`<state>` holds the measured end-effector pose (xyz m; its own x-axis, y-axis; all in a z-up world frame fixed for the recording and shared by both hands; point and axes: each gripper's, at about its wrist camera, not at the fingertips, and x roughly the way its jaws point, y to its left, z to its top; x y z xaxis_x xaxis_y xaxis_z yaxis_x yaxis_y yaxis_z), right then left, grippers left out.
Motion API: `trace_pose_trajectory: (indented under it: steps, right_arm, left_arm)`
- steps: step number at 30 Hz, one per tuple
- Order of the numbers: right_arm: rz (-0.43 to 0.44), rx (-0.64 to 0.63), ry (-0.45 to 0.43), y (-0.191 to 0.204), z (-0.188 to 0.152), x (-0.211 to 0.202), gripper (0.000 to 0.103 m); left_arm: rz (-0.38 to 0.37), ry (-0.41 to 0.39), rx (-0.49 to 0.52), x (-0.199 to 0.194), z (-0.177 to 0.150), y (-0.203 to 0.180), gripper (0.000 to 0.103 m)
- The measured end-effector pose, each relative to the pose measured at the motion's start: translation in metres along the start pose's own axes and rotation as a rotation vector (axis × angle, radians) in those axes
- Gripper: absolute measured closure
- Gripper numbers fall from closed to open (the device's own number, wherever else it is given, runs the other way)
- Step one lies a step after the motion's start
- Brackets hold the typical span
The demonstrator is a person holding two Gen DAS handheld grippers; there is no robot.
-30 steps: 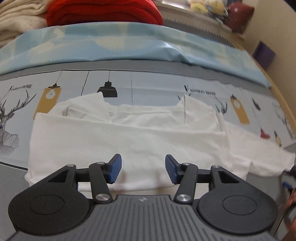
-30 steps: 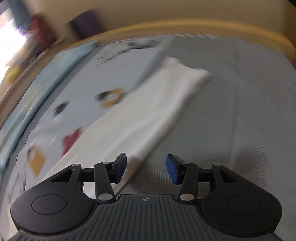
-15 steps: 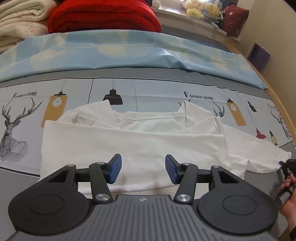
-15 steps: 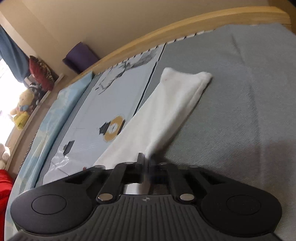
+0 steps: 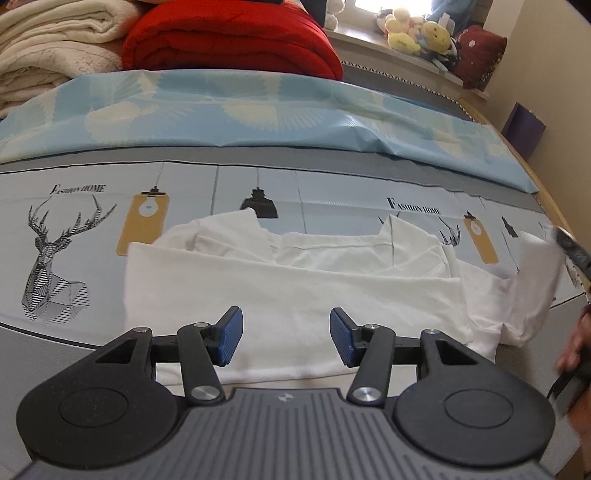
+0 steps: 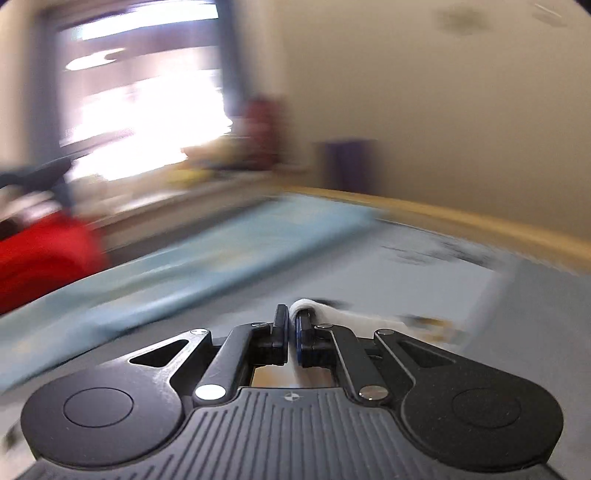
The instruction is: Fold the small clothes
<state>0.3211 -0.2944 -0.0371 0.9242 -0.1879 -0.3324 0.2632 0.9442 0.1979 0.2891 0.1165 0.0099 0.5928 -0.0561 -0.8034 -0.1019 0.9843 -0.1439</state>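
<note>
A white shirt [image 5: 295, 291] lies partly folded on the printed bed sheet [image 5: 332, 192]. My left gripper [image 5: 286, 334] is open and empty, hovering over the shirt's near edge. My right gripper [image 6: 292, 328] is shut on the white sleeve [image 6: 334, 314] and holds it lifted above the bed; the right wrist view is motion-blurred. In the left wrist view the raised sleeve [image 5: 535, 266] hangs from the right gripper [image 5: 570, 251] at the far right edge.
A red quilt [image 5: 229, 40] and cream blankets [image 5: 51, 44] are stacked at the head of the bed behind a light blue cover [image 5: 258, 110]. Plush toys [image 5: 417, 29] sit on the sill. The wooden bed rail [image 6: 461, 218] runs along the right.
My right gripper closed on the sleeve end, then lifted it up and swung it inward over the bed. My left gripper stayed open and drew back slightly.
</note>
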Motion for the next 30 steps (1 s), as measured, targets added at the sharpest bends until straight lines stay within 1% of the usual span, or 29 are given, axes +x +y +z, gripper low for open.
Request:
trace_pose_trajectory:
  steps: [1, 2, 3, 4, 5, 6, 7, 8, 9, 10, 12, 13, 15, 16, 18, 20, 21, 22, 23, 24, 25, 26, 28, 29, 30]
  right_arm:
    - [0.112, -0.077, 0.0, 0.031, -0.005, -0.011, 0.1]
    - [0.196, -0.13, 0.003, 0.055, -0.01, -0.019, 0.1]
    - [0.33, -0.19, 0.032, 0.084, -0.019, -0.032, 0.1]
    - [0.438, -0.225, 0.074, 0.104, -0.027, -0.039, 0.1]
    - [0.57, -0.268, 0.137, 0.125, -0.038, -0.048, 0.099]
    - [0.707, -0.321, 0.223, 0.147, -0.051, -0.056, 0.099]
    - [0.802, -0.362, 0.313, 0.162, -0.062, -0.06, 0.098]
    - [0.891, -0.407, 0.425, 0.177, -0.076, -0.066, 0.097]
    - [0.91, -0.432, 0.469, 0.183, -0.085, -0.07, 0.096]
    - [0.893, -0.448, 0.483, 0.186, -0.089, -0.073, 0.092]
    - [0.803, -0.446, 0.529, 0.187, -0.087, -0.071, 0.09]
    - [0.731, -0.428, 0.544, 0.186, -0.077, -0.068, 0.09]
    - [0.592, -0.372, 0.542, 0.181, -0.056, -0.066, 0.085]
    - [0.512, -0.324, 0.546, 0.175, -0.04, -0.063, 0.08]
    - [0.408, -0.221, 0.536, 0.16, -0.015, -0.061, 0.073]
    - [0.342, -0.106, 0.495, 0.14, -0.001, -0.063, 0.055]
    - [0.328, -0.071, 0.479, 0.132, 0.0, -0.06, 0.052]
    - [0.314, -0.043, 0.461, 0.119, -0.006, -0.061, 0.05]
    - [0.299, -0.032, 0.447, 0.113, -0.015, -0.061, 0.05]
    - [0.272, -0.034, 0.453, 0.107, -0.024, -0.057, 0.05]
    - [0.223, -0.039, 0.496, 0.104, -0.035, -0.05, 0.05]
    - [0.182, -0.01, 0.571, 0.099, -0.048, -0.038, 0.05]
    - [0.168, 0.131, 0.695, 0.085, -0.068, -0.023, 0.052]
    - [0.163, 0.233, 0.771, 0.075, -0.083, -0.015, 0.052]
    - [0.146, 0.298, 0.808, 0.067, -0.092, -0.013, 0.052]
  left_arm:
    - [0.001, -0.004, -0.017, -0.002, 0.002, 0.007, 0.046]
    - [0.007, -0.009, -0.045, -0.005, 0.004, 0.016, 0.046]
    - [0.013, -0.013, -0.076, -0.008, 0.006, 0.027, 0.046]
    - [0.017, -0.019, -0.101, -0.01, 0.008, 0.037, 0.046]
    - [0.021, -0.025, -0.128, -0.013, 0.011, 0.048, 0.046]
    - [0.026, -0.032, -0.153, -0.016, 0.014, 0.058, 0.046]
    - [0.031, -0.039, -0.171, -0.019, 0.016, 0.067, 0.046]
    - [0.037, -0.046, -0.19, -0.022, 0.019, 0.076, 0.046]
    - [0.042, -0.051, -0.207, -0.024, 0.021, 0.084, 0.046]
    - [0.047, -0.056, -0.23, -0.027, 0.023, 0.092, 0.046]
    - [0.054, -0.064, -0.282, -0.031, 0.026, 0.106, 0.046]
    - [0.051, -0.067, -0.299, -0.032, 0.027, 0.11, 0.046]
    - [0.04, -0.067, -0.324, -0.032, 0.028, 0.118, 0.046]
    - [0.037, -0.066, -0.335, -0.033, 0.028, 0.121, 0.046]
    - [0.043, -0.064, -0.377, -0.032, 0.027, 0.131, 0.046]
    - [0.055, -0.06, -0.423, -0.029, 0.024, 0.142, 0.046]
    - [0.061, -0.055, -0.446, -0.027, 0.021, 0.148, 0.046]
    - [0.067, -0.05, -0.459, -0.024, 0.018, 0.152, 0.047]
    - [0.077, -0.038, -0.47, -0.02, 0.015, 0.156, 0.047]
    - [0.09, -0.019, -0.476, -0.013, 0.011, 0.159, 0.047]
    - [0.099, -0.002, -0.48, -0.007, 0.007, 0.161, 0.047]
    - [0.105, 0.015, -0.481, 0.0, 0.004, 0.162, 0.047]
    - [0.114, 0.044, -0.482, 0.015, -0.002, 0.162, 0.047]
    - [0.118, 0.057, -0.481, 0.022, -0.004, 0.162, 0.047]
    - [0.119, 0.066, -0.474, 0.028, -0.006, 0.161, 0.047]
